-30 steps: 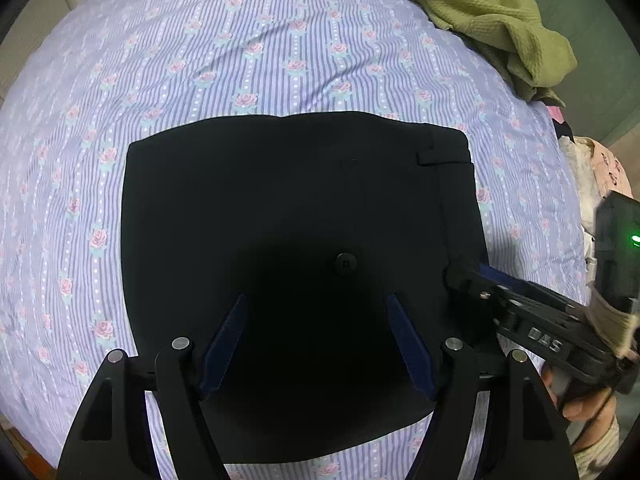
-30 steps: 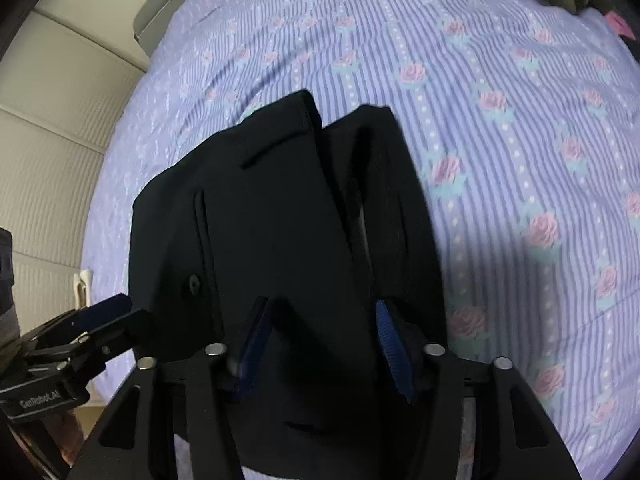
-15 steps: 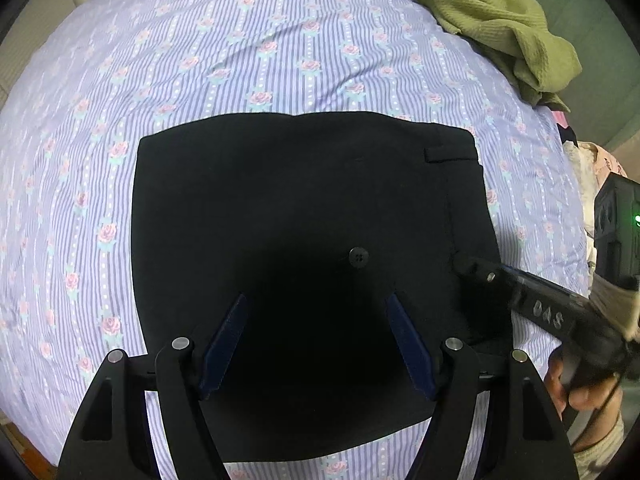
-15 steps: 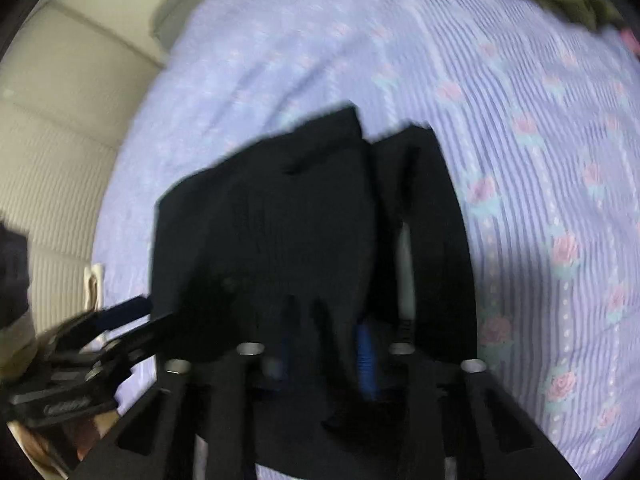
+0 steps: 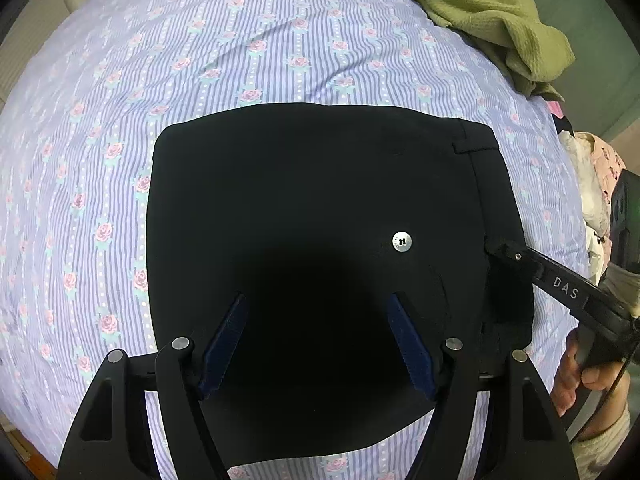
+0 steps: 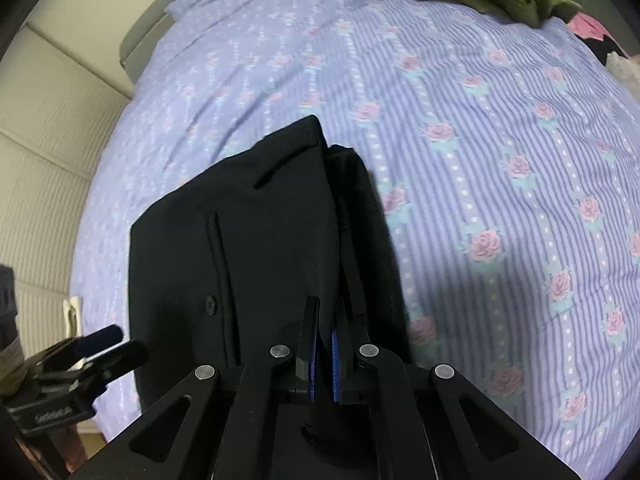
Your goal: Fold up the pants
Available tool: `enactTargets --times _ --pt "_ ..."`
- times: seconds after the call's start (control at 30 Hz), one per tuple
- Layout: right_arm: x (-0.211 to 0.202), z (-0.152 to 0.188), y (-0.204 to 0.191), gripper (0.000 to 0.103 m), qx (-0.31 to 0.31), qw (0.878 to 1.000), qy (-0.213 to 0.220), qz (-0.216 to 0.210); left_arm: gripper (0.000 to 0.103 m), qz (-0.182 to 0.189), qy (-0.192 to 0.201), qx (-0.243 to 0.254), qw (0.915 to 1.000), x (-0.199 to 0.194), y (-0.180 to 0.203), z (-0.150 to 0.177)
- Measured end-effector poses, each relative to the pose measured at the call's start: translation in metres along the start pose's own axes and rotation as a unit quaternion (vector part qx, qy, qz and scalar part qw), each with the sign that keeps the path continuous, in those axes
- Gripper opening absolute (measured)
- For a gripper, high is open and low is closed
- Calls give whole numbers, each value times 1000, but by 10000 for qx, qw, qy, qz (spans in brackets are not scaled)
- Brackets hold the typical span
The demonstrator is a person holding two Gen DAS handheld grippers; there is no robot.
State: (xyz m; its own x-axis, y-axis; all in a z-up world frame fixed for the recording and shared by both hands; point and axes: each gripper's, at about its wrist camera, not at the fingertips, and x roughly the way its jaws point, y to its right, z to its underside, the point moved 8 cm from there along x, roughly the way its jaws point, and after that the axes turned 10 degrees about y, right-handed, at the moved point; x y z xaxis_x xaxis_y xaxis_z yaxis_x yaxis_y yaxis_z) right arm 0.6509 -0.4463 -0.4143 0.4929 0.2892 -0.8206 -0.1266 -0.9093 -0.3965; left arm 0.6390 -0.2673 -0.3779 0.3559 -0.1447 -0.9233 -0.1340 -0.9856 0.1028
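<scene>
The black pants point(image 5: 320, 200) lie folded into a compact rectangle on the floral bed sheet point(image 5: 200, 40), a silver button point(image 5: 402, 241) facing up. My left gripper point(image 5: 320, 340) hovers open over the near part of the pants, holding nothing. My right gripper point(image 6: 325, 320) is shut on the waistband edge of the pants point(image 6: 260, 240); it also shows in the left wrist view point(image 5: 504, 248) at the right edge of the pants. The left gripper shows at the lower left of the right wrist view point(image 6: 116, 340).
A crumpled olive-green garment point(image 5: 488, 16) lies at the far right of the bed. Pink and white clothes point(image 5: 592, 184) lie at the right edge. A cream padded headboard or wall point(image 6: 52, 120) borders the bed on the left of the right wrist view.
My right gripper has closed from open onto the edge of the pants. The left gripper has stayed open and has drawn back slightly.
</scene>
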Motion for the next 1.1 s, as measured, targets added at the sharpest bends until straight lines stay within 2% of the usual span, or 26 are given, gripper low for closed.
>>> enactTargets --times 0.07,0.1,0.2,0.23,0.3,0.53,0.63,0.77,0.87,0.97,1.1 --pt "-3 0 -1 17 -195 9997 -46 156 72 -3 -17 -25 10000 -1 -1 1" --pt "-5 0 -2 30 -259 9993 -30 261 72 -1 -14 -32 10000 -2 -1 2" --pt "-33 -7 -1 63 -549 9950 497 668 72 -43 59 15 10000 -8 -5 5" --pt "-43 -8 -1 69 -561 9941 640 668 72 -39 100 39 9999 -10 -7 6" --pt "-54 -8 -1 72 -509 9943 741 573 72 -83 269 112 9995 -19 -12 10" --pt "-47 27 10 73 -164 9976 462 498 79 -567 756 311 9950 -36 -40 31" --pt "-37 39 17 73 168 9984 375 388 80 -719 725 205 9946 -34 -52 42" --pt "-23 45 21 73 526 9982 294 76 80 -575 501 -197 9969 -27 -58 50" --pt "-12 40 25 73 688 9973 262 3 80 -578 512 -133 9969 -25 -54 47" --pt "2 36 26 73 911 9952 109 -351 80 -591 561 -47 9967 -25 -49 44" --pt "18 41 31 73 1071 9927 -78 -550 80 -588 594 41 9965 -23 -41 40"
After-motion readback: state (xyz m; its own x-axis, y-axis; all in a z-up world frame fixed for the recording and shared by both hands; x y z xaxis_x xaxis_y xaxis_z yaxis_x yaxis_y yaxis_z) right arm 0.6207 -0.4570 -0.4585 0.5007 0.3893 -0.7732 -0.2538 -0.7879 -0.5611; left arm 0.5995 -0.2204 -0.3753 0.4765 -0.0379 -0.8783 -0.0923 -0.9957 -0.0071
